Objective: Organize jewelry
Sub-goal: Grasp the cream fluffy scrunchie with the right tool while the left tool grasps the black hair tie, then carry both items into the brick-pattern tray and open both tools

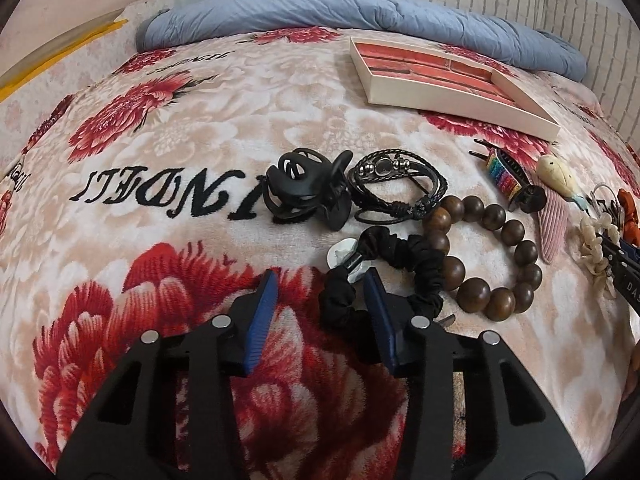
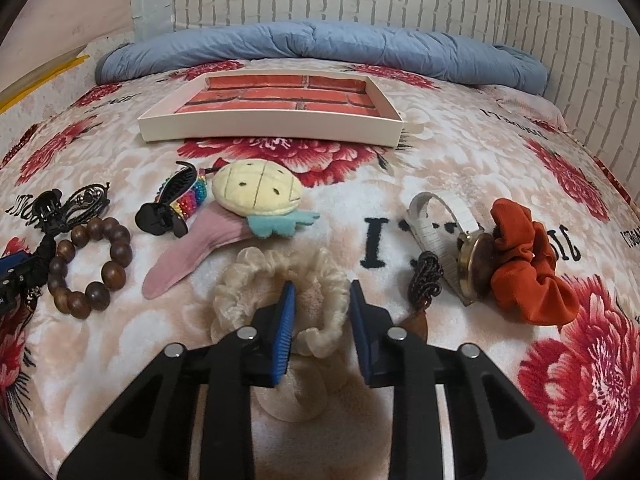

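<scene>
The left gripper (image 1: 322, 280) hovered with its blue-padded fingers (image 1: 262, 312) apart, empty, over the floral fleece blanket on the bed (image 1: 192, 128). Its right finger sat just inside the loop of the black fabric scrunchie (image 1: 416, 256), which touched the brown wooden bead bracelet (image 1: 492, 256). The right gripper (image 2: 322, 292) was likewise open and held nothing, its fingers astride the near rim of the cream velvet scrunchie (image 2: 248, 276). The shallow white tray with a red brick-patterned floor (image 2: 264, 128) lay well apart at the far side, seemingly empty. Closing from there, the left fingers might snag the beads along with the scrunchie and drag them. The soft, springy cream fabric could slip from a shallow pinch, or the fingers might catch blanket pile beneath it.
</scene>
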Motion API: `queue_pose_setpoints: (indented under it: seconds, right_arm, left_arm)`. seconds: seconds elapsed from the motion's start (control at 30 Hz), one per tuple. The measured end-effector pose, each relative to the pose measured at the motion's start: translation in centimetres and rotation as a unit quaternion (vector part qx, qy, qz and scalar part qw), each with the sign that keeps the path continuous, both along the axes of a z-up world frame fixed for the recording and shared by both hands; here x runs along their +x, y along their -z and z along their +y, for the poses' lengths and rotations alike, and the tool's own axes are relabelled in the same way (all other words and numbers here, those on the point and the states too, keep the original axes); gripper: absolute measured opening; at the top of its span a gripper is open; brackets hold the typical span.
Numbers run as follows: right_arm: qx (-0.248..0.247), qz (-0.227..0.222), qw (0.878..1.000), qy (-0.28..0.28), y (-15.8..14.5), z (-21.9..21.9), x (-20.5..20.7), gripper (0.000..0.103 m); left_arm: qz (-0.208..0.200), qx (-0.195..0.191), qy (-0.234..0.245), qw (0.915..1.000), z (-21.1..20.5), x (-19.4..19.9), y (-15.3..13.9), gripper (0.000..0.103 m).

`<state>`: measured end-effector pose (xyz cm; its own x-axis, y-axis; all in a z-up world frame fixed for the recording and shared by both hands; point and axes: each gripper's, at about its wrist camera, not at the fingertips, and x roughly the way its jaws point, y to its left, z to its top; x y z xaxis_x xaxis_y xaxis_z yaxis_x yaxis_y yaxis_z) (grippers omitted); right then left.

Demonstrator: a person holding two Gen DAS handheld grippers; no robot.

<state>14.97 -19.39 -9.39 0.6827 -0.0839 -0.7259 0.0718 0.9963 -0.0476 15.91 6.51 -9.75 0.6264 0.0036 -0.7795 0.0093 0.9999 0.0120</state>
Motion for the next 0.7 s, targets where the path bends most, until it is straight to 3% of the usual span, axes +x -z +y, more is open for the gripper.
queue_pose_setpoints:
  seconds: [0.27,0.7]
  right_arm:
    - [0.002,0.001,1.0,-0.001,0.04,0.04,0.02,0.019]
    - [0.016,-0.003,1.0,-0.006,-0.16,-0.22,-0.05,0.013]
  left_arm:
    - [-0.001,-0.002,0.007,1.0,-0.13,0.0,0.04,0.024]
    - [-0.008,-0.02,0.002,0.9998,0.42,-0.2,-0.3,0.01]
